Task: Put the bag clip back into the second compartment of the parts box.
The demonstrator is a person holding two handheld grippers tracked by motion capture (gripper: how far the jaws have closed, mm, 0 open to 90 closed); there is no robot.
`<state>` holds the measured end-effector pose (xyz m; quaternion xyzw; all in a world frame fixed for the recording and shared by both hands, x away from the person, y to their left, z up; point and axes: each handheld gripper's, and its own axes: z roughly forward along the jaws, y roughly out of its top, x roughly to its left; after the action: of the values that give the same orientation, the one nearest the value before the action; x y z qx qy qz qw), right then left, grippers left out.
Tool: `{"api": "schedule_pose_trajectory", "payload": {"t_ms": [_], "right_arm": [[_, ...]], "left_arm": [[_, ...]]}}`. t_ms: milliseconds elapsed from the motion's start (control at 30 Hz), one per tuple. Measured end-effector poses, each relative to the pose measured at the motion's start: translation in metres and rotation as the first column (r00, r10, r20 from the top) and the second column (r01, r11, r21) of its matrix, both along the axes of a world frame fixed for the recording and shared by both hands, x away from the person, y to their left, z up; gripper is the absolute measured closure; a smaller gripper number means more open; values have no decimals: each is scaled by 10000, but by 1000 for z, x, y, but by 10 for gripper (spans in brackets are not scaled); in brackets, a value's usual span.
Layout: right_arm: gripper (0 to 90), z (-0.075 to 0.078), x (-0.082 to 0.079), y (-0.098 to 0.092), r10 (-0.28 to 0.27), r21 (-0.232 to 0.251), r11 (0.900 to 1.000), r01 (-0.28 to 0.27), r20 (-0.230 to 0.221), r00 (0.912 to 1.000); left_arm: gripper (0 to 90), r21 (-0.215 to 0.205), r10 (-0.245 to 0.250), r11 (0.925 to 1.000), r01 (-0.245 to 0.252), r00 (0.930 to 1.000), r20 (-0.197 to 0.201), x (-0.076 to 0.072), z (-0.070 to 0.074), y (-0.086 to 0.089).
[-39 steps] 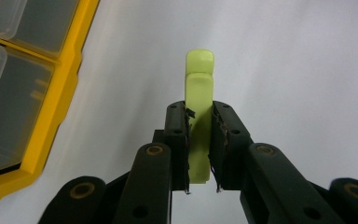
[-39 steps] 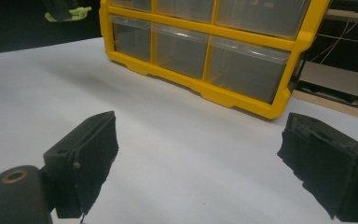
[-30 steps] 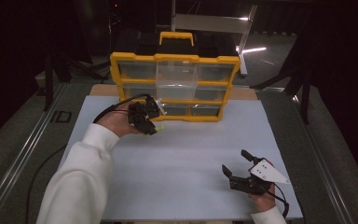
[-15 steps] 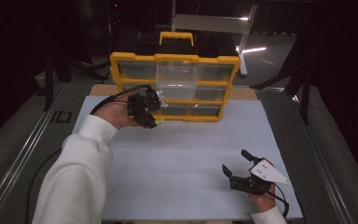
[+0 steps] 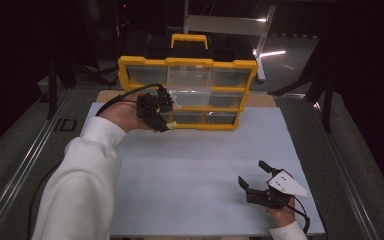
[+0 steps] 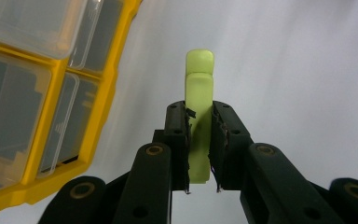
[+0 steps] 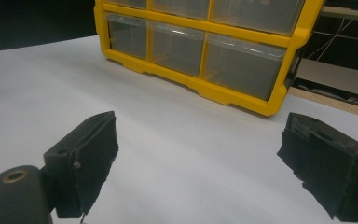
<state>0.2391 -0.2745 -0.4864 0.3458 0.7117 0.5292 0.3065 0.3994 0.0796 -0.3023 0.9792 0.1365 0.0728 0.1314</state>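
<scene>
My left gripper [image 5: 166, 125] is raised in front of the yellow drawer organiser [image 5: 187, 64], by its lower left drawers. Its jaws are shut on a pale green clip-like piece [image 6: 199, 112], which sticks out beyond the pads [image 6: 179, 140]. That piece shows as a small green spot [image 5: 170, 124] at the jaw tips in the high view. My right gripper [image 5: 252, 175] rests low on the white table [image 5: 200, 165] at the front right, jaws wide open with nothing between them. Ahead of it, the right gripper view takes in the organiser's clear drawers [image 7: 177, 46].
The organiser stands upright at the back of the white surface, its black-and-yellow handle [image 5: 189, 39] on top. A metal rail [image 5: 25, 165] runs along the left side of the table. Dark surroundings lie beyond the edges.
My left gripper has risen with the green piece and moved a little toward the organiser's front. The right gripper has stayed where it was.
</scene>
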Motion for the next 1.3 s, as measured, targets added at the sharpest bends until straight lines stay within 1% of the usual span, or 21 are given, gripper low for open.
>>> {"api": "schedule_pose_trajectory", "payload": {"t_ms": [200, 367, 433, 533, 633, 667, 733, 833, 933, 1000, 1100, 1133, 1233, 1300], "right_arm": [[105, 0, 0, 0, 8, 24, 10000, -8, -14, 10000], [105, 0, 0, 0, 2, 53, 10000, -2, -37, 10000], [105, 0, 0, 0, -9, 25, 10000, 9, -15, 10000], [105, 0, 0, 0, -12, 41, 10000, 12, -23, 10000], [105, 0, 0, -1, -17, 26, 10000, 17, 7, 10000], [105, 0, 0, -1, -12, 21, 10000, 12, 12, 10000], [105, 0, 0, -1, -5, 12, 10000, 5, 23, 10000], [105, 0, 0, -1, -6, 26, 10000, 5, 12, 10000], [105, 0, 0, -1, -10, 26, 10000, 10, 22, 10000], [105, 0, 0, -1, -3, 31, 10000, 3, 15, 10000], [105, 0, 0, -1, -1, 28, 10000, 1, 22, 10000], [105, 0, 0, -1, -2, 40, 10000, 2, 17, 10000], [105, 0, 0, -1, -6, 32, 10000, 6, 25, 10000], [105, 0, 0, -1, -4, 48, 10000, 4, 11, 10000]], "left_arm": [[785, 21, 43, 10000, -43, 10000, -35, 2, 6, 1], [785, 160, 41, 9999, -41, 10000, -35, 4, 9, 0], [785, 120, 53, 9999, -52, 10000, -39, 5, 11, 0], [786, 181, 19, 9998, -18, 10000, -13, 6, 14, -1], [786, 142, 98, 9999, -97, 9999, -44, 6, 18, 0], [785, 157, 34, 9999, -34, 10000, -33, 7, 19, 0], [785, 118, 86, 9999, -85, 10000, -51, 6, 21, -1], [785, 207, 16, 9998, -16, 10000, -21, 7, 22, -1], [786, 205, -1, 9998, 1, 10000, -22, 9, 25, -1], [786, 196, 46, 9998, -45, 10000, -39, 9, 26, -1], [785, 35, 78, 10000, -77, 10000, -48, 11, 30, -1], [786, 60, 64, 10000, -63, 10000, -53, 12, 31, -2], [786, -49, 221, 9997, -221, 9997, -71, 13, 34, -2], [786, -58, 241, 9997, -241, 9997, -74, 14, 36, -2]]}}
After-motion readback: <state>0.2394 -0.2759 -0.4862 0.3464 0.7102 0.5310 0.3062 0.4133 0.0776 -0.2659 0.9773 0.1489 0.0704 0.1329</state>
